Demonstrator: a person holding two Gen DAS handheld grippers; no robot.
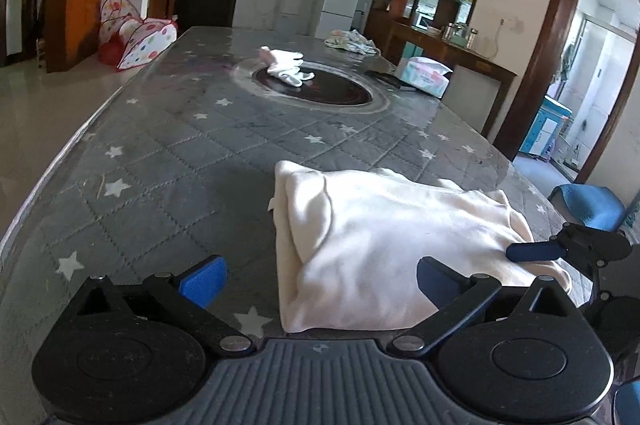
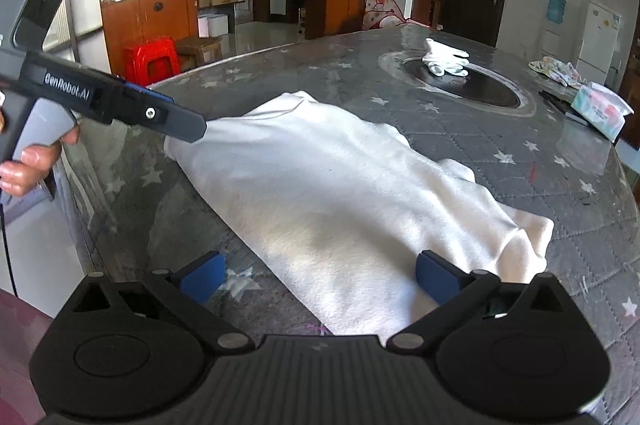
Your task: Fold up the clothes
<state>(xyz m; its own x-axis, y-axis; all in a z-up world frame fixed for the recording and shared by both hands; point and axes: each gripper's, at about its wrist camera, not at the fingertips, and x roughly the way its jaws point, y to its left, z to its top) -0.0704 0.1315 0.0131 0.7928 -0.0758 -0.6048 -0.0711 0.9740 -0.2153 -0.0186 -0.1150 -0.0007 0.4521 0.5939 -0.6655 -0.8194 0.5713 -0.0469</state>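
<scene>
White garment (image 2: 332,193) folded on grey star-quilted table (image 1: 168,161); left gripper (image 1: 320,281), right gripper (image 2: 318,277) fingers apart, gripping nothing.

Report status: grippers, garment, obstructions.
Left gripper open, right gripper open, nothing gripped. White garment folded on the table, released. White gloves far off, nothing in the way.

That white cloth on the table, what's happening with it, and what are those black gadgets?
A person is folding clothes with two handheld grippers. The white garment lies folded on the star-patterned table. The left gripper and the right gripper both have their jaws wide open over its near edge, gripping nothing. Farther back lie a small white cloth, a patterned garment and a tissue pack.
</scene>
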